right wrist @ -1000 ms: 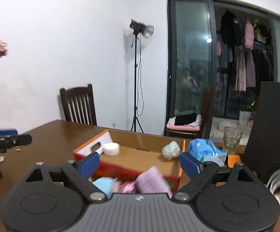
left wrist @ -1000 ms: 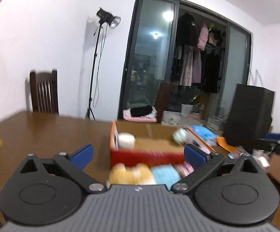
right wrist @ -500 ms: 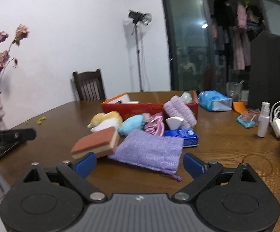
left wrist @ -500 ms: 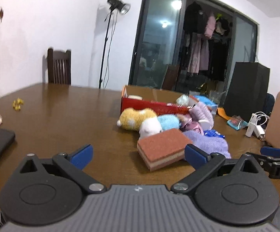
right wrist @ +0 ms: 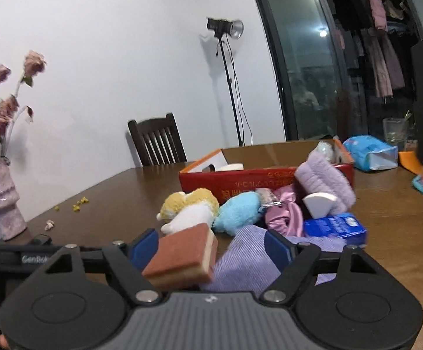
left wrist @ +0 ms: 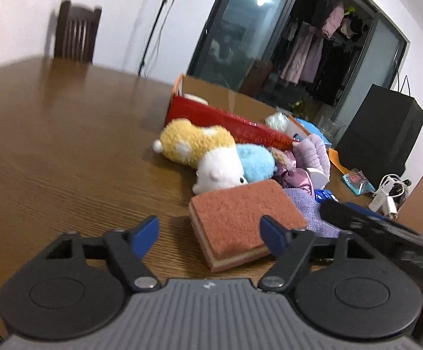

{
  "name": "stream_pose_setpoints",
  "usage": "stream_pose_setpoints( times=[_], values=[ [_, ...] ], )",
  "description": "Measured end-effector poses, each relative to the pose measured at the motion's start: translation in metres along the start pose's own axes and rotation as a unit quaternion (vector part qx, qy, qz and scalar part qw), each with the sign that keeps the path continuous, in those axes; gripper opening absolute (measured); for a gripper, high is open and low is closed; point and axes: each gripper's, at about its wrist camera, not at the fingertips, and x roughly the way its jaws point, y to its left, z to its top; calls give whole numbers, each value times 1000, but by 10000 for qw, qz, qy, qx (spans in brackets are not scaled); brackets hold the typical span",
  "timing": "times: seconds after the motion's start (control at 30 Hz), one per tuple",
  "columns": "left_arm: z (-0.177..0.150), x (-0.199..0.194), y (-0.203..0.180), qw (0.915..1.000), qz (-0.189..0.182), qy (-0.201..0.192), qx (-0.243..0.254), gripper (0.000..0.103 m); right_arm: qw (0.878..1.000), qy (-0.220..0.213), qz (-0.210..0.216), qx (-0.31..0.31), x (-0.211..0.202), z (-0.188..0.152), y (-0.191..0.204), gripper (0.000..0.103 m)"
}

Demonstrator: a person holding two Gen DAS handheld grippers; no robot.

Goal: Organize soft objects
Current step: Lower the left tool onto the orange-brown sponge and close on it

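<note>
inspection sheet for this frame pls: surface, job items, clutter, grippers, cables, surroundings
Surface: brown wooden table, small yellow bits near the left edge.
Job's things: sponge nearest, partly on a purple pouch; yellow plush, white plush, blue plush, pink satin cloth and lilac fleece heaped before the red box.
Clutter: blue tissue pack, wipes pack, glass, black bag.
Grippers: left gripper open, short of the sponge; right gripper open, over sponge and pouch.
Cables: white charger cable at the right.
Surroundings: chair, light stand, vase of flowers, hanging clothes.
</note>
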Motion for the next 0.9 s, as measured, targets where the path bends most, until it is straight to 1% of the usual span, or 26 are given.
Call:
stream_pose_setpoints(
  times=[0.03,0.07,0.1,0.13,0.17,0.2,0.23,0.27,0.3,0.4,0.47,0.53,0.6,0.63,0.67,0.73,0.8,0.83,0.87,0.9],
  values=[
    [1,6,3,9999,-76,78,-93,68,10000,73,35,8,11,1,0,74],
    [3,12,7,9996,-153,168,-193,64,9998,167,116,50,21,2,0,65],
    [3,16,10,9991,-220,229,-278,62,9994,275,189,133,28,2,0,59],
    [4,19,13,9986,-319,264,-337,55,9985,396,279,243,36,3,-2,50],
    [5,21,15,9977,-465,291,-387,45,9975,486,395,330,43,2,-3,38],
    [5,22,15,9970,-577,322,-412,40,9970,501,444,400,47,1,-3,30],
    [5,22,14,9966,-612,355,-422,39,9970,519,381,418,49,-1,0,23],
    [5,19,13,9969,-567,388,-383,38,9971,545,336,406,48,-3,1,23],
    [5,13,10,9972,-547,405,-313,38,9969,563,380,408,44,-4,3,23],
    [-3,-17,1,9968,-706,369,68,38,9951,674,578,430,16,-6,5,23],
    [-11,-28,-3,9950,-831,521,169,38,9928,837,701,489,-7,-15,3,23],
    [-21,-31,-8,9931,-913,688,263,39,9905,1026,685,607,-22,-26,0,24],
    [-29,-31,-13,9915,-964,763,424,48,9898,1005,626,791,-35,-38,-3,26],
    [-30,-31,-14,9915,-950,748,479,55,9893,980,612,890,-39,-41,-4,26],
    [-30,-31,-13,9917,-957,708,485,56,9891,929,595,975,-42,-43,-6,30],
    [-27,-31,-12,9910,-1017,708,500,56,9901,843,538,982,-47,-43,-10,30],
    [-27,-29,-12,9908,-975,792,504,55,9894,880,607,980,-46,-41,-13,30],
    [-28,-27,-12,9903,-964,868,503,54,9887,936,640,981,-44,-41,-14,30],
    [-29,-26,-12,9899,-981,909,473,48,9879,992,657,995,-42,-42,-15,30],
    [-30,-26,-12,9895,-1021,928,425,47,9871,1008,672,1049,-40,-43,-16,30]
  ],
)
